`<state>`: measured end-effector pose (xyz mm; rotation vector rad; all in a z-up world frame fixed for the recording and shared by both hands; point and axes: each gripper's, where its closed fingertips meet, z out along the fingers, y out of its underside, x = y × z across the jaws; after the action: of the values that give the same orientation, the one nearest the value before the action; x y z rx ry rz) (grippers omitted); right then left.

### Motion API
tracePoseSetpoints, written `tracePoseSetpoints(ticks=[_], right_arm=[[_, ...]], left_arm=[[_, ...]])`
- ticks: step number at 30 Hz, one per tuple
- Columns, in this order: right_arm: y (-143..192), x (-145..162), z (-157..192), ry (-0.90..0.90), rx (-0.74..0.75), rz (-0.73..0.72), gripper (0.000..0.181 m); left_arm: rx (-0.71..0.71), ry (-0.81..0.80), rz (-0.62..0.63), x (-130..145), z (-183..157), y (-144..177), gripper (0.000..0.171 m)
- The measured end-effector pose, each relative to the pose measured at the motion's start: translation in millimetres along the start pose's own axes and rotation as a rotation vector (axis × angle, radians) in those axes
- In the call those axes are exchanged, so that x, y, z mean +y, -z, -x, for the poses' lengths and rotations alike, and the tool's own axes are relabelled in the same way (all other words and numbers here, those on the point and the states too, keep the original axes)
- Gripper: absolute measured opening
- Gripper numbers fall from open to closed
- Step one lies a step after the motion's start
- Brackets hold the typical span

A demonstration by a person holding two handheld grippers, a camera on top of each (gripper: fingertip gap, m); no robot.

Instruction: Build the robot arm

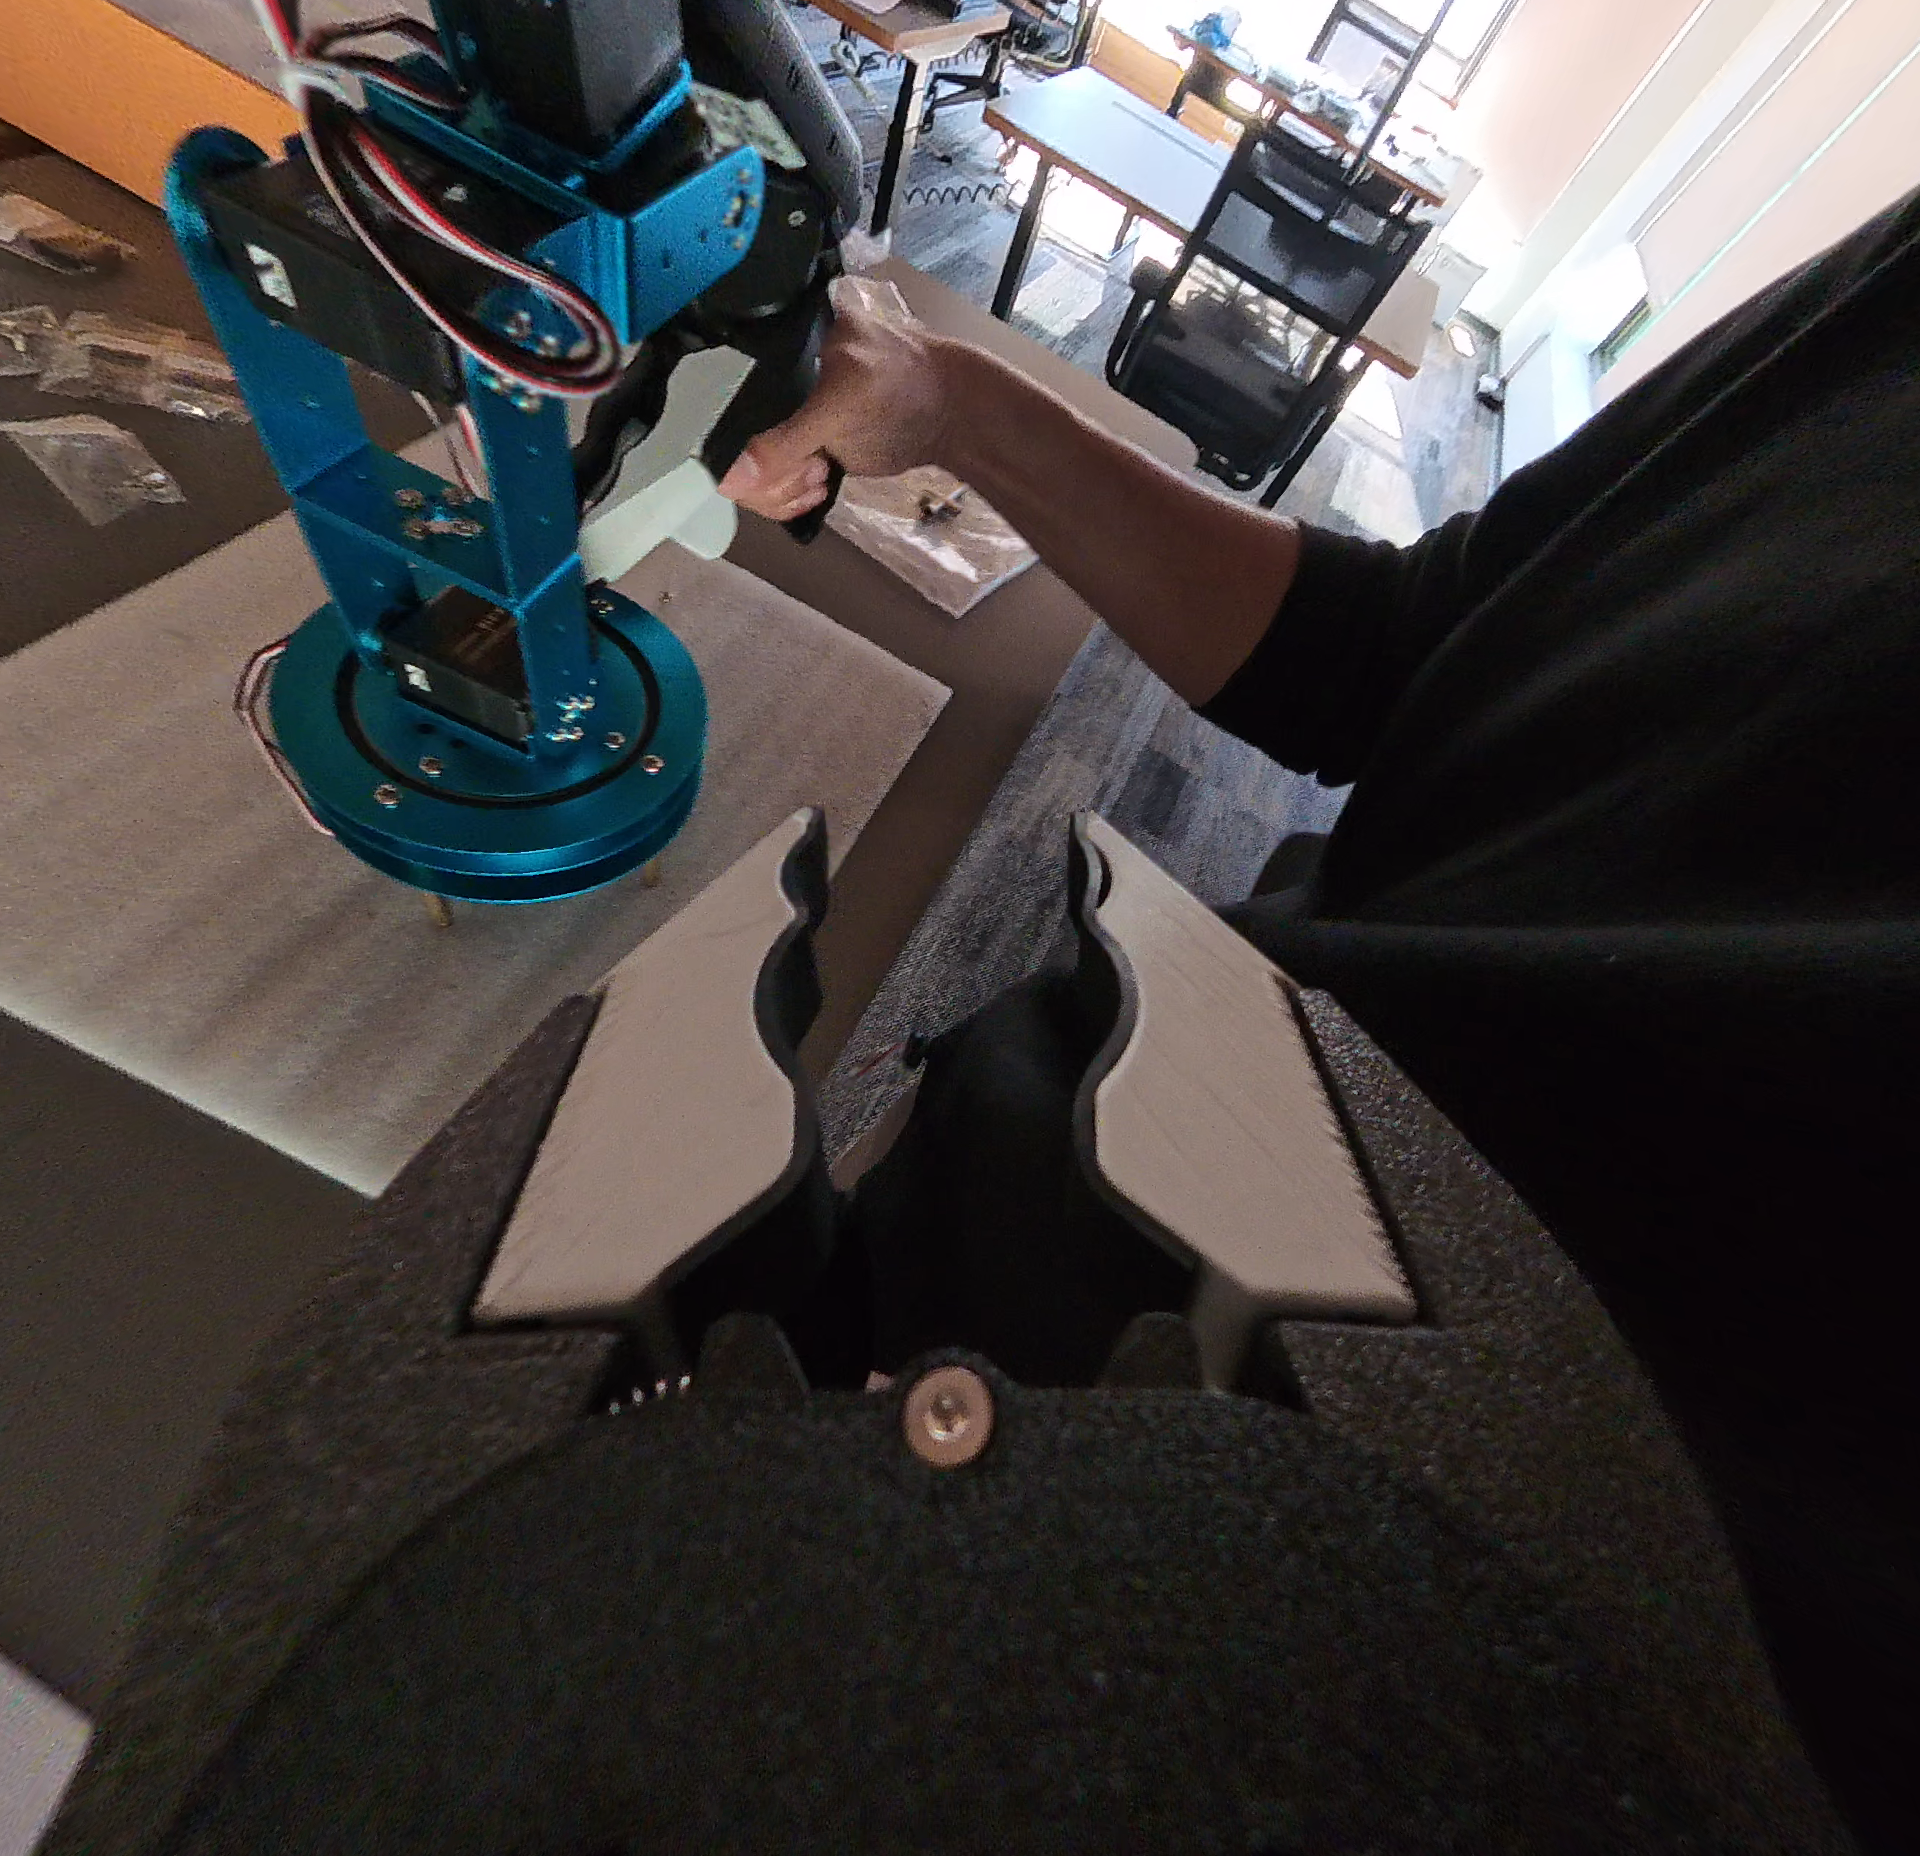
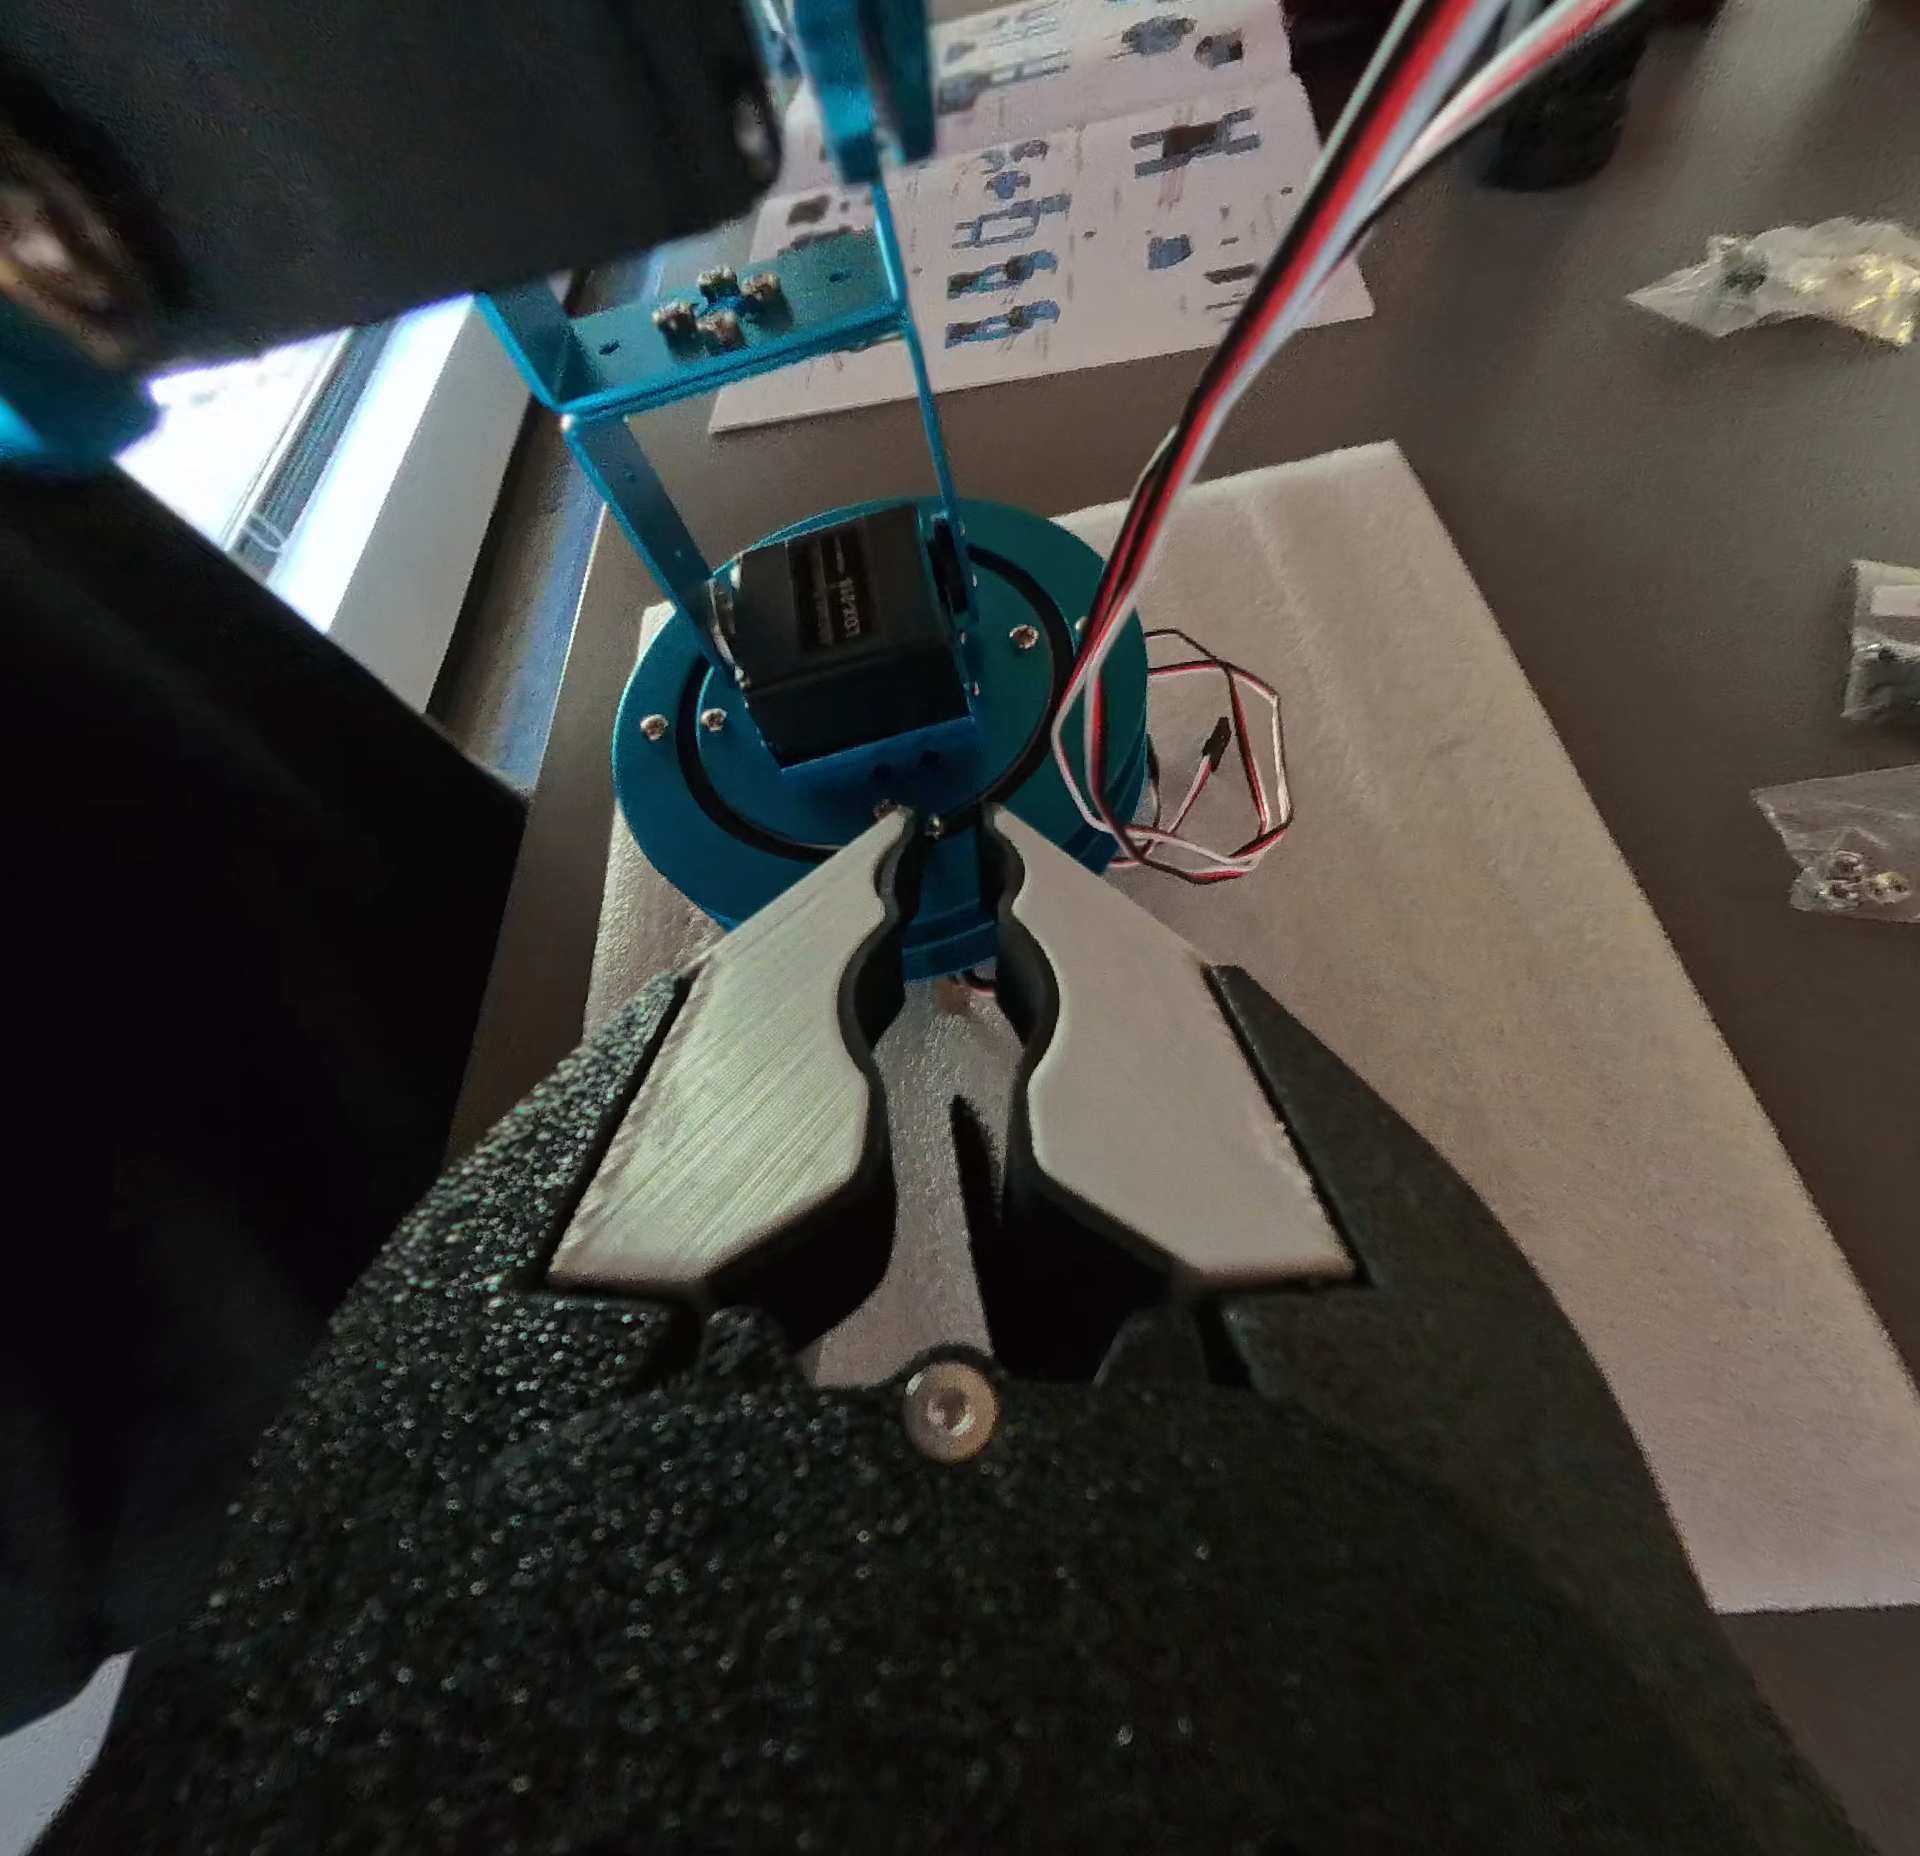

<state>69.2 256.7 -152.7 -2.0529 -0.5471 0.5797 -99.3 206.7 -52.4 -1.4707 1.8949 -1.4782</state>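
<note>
Left gripper (image 1: 948, 850): jaws wide apart, nothing held. It hangs off the table (image 1: 135, 1235) edge, over carpeted floor (image 1: 1122, 736), just beside the white foam mat (image 1: 208, 923). The nearest thing is the round blue base (image 1: 488, 767) of a small blue robot arm (image 1: 416, 393), near but not touched.

Right gripper (image 2: 943, 819): jaws nearly closed, a narrow gap left at the tips. Nothing is clamped between them as far as can be seen. The tips are seen over the front rim of the blue base, beside two small screws; whether contact is made cannot be told. In the left wrist view the right gripper is partly hidden behind the blue arm's upper joints, held by a hand (image 1: 862, 404).

Blue robot arm: upright on the foam mat, on short brass standoffs (image 1: 442, 911). A black servo (image 2: 847, 653) is mounted at the base centre, with a blue U-bracket (image 2: 727, 372) rising above it. More servos are fitted higher up.

Servo wires (image 2: 1299, 248), red/white/black, run down from the top right. One lead is looped loose on the mat by the base, with its connector (image 2: 1214, 741) free.

Around it on the table: a printed sheet with part drawings (image 2: 1091, 196) behind the base, and small clear bags of hardware (image 2: 1839, 861) to the right. Office desks and chairs are seen in the background.
</note>
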Motion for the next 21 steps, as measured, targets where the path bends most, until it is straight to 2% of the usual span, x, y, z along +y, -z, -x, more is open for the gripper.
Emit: tracePoseSetpoints(ticks=[8, 21], right_arm=[[0, -1, 3, 0.104, -0.002, 0.078, 0.01], [-2, 3, 10, 0.071, -0.013, 0.089, 0.006]], left_arm=[[-0.059, -0.038, 0.009, -7, 25, -1, 0.046], [-0.05, -0.086, 0.009, -10, 39, 5, 0.046]])
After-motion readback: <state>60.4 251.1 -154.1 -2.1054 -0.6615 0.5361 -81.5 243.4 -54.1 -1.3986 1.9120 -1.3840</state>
